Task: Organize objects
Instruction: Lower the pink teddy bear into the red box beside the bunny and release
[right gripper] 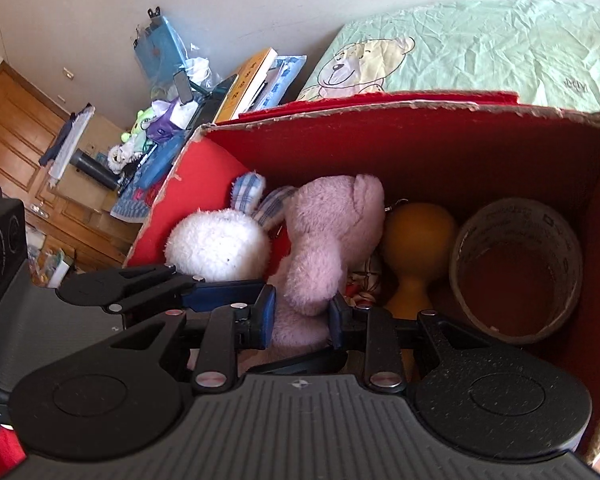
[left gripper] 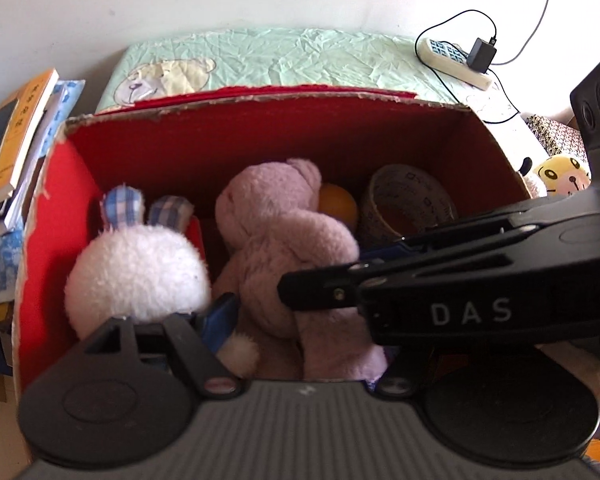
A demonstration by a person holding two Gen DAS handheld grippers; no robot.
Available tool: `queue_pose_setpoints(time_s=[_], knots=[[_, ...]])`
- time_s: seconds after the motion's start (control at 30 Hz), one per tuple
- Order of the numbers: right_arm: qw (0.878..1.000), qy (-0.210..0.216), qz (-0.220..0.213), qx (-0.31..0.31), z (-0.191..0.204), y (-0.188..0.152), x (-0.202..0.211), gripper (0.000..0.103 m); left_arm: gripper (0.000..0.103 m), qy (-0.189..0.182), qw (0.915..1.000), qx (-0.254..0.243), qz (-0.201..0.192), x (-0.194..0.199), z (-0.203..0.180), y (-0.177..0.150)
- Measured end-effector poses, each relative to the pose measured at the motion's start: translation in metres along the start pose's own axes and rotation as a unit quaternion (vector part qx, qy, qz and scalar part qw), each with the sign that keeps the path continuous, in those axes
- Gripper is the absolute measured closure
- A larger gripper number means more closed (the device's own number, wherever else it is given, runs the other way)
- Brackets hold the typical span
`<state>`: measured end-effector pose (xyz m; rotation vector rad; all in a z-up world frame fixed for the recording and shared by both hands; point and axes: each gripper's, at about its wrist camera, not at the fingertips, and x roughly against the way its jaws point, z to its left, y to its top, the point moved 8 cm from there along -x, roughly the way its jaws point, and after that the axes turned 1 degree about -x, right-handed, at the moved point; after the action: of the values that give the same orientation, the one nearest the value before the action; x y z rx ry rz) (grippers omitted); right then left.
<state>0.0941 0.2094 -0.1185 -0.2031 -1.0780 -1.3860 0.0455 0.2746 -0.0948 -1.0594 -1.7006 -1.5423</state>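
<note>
the pink plush bear (right gripper: 324,240) lies lengthwise in the red box (right gripper: 420,152), its lower body clamped between the right gripper (right gripper: 302,316) blue pads, while the left gripper (left gripper: 296,320), jaws apart, flanks it empty.

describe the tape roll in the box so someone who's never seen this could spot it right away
Start at the red cardboard box in front of the bear-print green sheet. Along its floor, go right past the white bunny, the pink plush and the orange bulb-shaped toy. The tape roll sits at the far right: a wide tan printed ring, hollow and hard-edged, not fuzzy or solid.
</note>
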Motion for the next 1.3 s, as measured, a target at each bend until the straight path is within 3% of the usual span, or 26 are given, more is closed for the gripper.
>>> queue_pose_setpoints(time_s=[0.3,0.4,0.5,0.63,0.77,0.83,0.93,1.3], knots=[[1.000,-0.002,0.014,-0.015,-0.004,-0.001,-0.003,0.069,0.036,0.008,0.9999,0.008,0.001,-0.001,0.001,0.000],[1.000,-0.001,0.006,-0.020,-0.005,0.000,-0.001,0.068,0.035,0.010,0.9999,0.011,0.000,-0.001,0.001,0.000],[1.000,-0.006,-0.006,-0.020,-0.005,0.001,0.005,0.058,0.035,0.011,0.9999,0.012,-0.001,0.000,0.001,0.000],[0.999,0.000,-0.027,-0.041,-0.011,0.002,0.019,0.057,0.035,0.014,0.9998,0.012,-0.002,0.000,0.001,0.000],[0.997,-0.006,-0.054,-0.058,-0.019,0.006,0.030,0.065,0.035,0.018,0.9998,0.012,-0.003,0.001,0.000,-0.001],[0.997,-0.010,-0.057,-0.058,-0.021,0.006,0.029,0.076,0.036,0.021,0.9997,0.009,-0.004,0.001,-0.002,-0.002],[0.997,-0.009,-0.057,-0.056,-0.019,0.007,0.024,0.080,0.037,0.026,0.9996,-0.002,-0.011,0.004,-0.006,-0.003],[0.998,-0.023,-0.047,-0.027,-0.014,0.003,0.011,0.083,0.042,0.030,0.9995,0.004,0.001,0.000,-0.003,-0.008]])
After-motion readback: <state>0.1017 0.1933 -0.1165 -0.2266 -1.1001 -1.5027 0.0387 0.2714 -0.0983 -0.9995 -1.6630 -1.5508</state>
